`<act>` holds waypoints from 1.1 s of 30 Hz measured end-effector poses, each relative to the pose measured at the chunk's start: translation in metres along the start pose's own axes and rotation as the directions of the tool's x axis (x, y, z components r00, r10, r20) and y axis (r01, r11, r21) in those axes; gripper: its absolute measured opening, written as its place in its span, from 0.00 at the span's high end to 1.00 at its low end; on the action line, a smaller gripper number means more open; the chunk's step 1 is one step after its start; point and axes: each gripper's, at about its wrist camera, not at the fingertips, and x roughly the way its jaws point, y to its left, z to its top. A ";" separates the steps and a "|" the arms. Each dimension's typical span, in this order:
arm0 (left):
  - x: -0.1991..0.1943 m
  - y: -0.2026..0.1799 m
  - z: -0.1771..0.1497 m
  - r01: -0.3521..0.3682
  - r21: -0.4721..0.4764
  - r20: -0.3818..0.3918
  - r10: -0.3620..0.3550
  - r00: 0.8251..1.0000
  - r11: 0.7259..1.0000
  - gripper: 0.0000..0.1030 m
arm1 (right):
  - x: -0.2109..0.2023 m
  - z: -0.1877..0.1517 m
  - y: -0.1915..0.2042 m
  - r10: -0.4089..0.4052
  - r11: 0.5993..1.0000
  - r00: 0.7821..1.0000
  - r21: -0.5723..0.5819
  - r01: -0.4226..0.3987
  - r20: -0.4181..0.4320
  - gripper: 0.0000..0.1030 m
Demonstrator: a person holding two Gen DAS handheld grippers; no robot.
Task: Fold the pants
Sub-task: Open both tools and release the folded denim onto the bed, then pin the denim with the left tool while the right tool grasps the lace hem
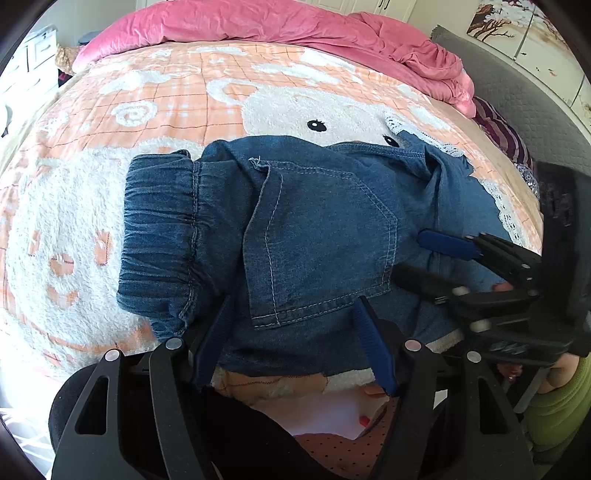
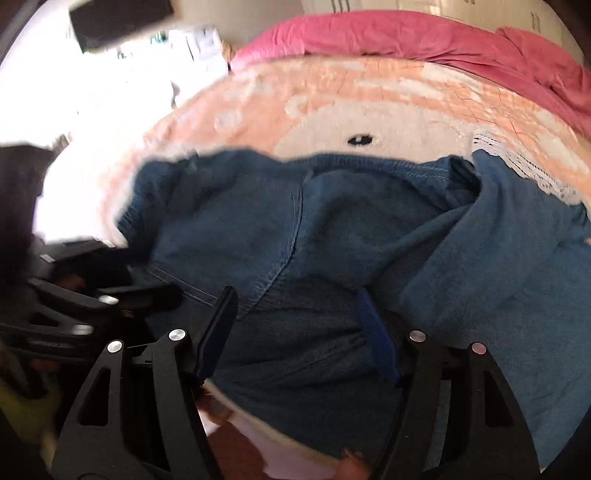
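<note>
Folded denim pants (image 1: 306, 229) lie on a peach-and-white fleece blanket (image 1: 74, 229) spread over the bed, elastic waistband to the left. The left gripper (image 1: 293, 339) hovers at the near edge, jaws apart, gripping nothing; beside it the right gripper (image 2: 299, 332), apparently also spread over loose denim, holds nothing

You have: dark blue denim pants (image 1: 317, 229), pale stitching, white lace trim; peach-and-white checked blanket (image 1: 155, 96), cream bear motif; plain pink quilt (image 1: 295, 26); black grippers, blue pads (image 1: 373, 347).
</note>
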 end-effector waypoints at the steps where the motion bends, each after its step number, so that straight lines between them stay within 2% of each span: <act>1: -0.001 0.000 0.000 0.013 -0.003 0.007 -0.013 1.000 1.000 0.31 | -0.008 -0.001 -0.005 0.010 1.000 1.000 0.021 -0.011 0.019 0.42; 4: -0.008 0.001 -0.001 0.032 -0.008 0.035 -0.032 0.999 0.999 0.27 | -0.032 0.000 -0.019 -0.012 0.998 0.998 0.069 0.007 0.069 0.40; 8: -0.028 -0.002 -0.004 0.039 -0.019 0.103 -0.037 0.994 0.999 0.26 | -0.062 0.000 -0.047 -0.053 0.989 0.989 0.143 0.034 0.136 0.35; 13: -0.063 -0.020 -0.002 0.062 0.012 0.206 -0.064 0.976 0.998 0.23 | -0.086 -0.002 -0.082 -0.131 0.971 0.973 0.222 0.088 0.191 0.32; 17: -0.076 -0.045 0.006 0.089 0.069 0.242 -0.103 0.965 0.994 0.21 | -0.093 -0.003 -0.100 -0.167 0.958 0.964 0.264 0.110 0.205 0.30; 22: -0.051 -0.082 0.024 0.132 0.142 0.194 -0.158 0.968 0.981 0.21 | -0.097 -0.006 -0.112 -0.185 0.949 0.961 0.292 0.120 0.207 0.30; 26: -0.019 -0.102 0.035 0.180 0.164 0.116 -0.200 0.973 0.970 0.21 | -0.103 -0.007 -0.119 -0.208 0.945 0.954 0.297 0.139 0.215 0.28; 29: 0.004 -0.110 0.042 0.212 0.170 0.058 -0.225 0.973 0.962 0.26 | -0.106 -0.009 -0.124 -0.217 0.941 0.951 0.305 0.144 0.219 0.28; 31: 0.016 -0.115 0.045 0.224 0.182 0.032 -0.234 0.972 0.957 0.38 | -0.106 -0.010 -0.129 -0.225 0.937 0.950 0.315 0.150 0.216 0.27; 33: 0.028 -0.120 0.051 0.233 0.190 0.002 -0.238 0.971 0.954 0.42 | -0.105 -0.010 -0.132 -0.226 0.935 0.951 0.323 0.149 0.214 0.27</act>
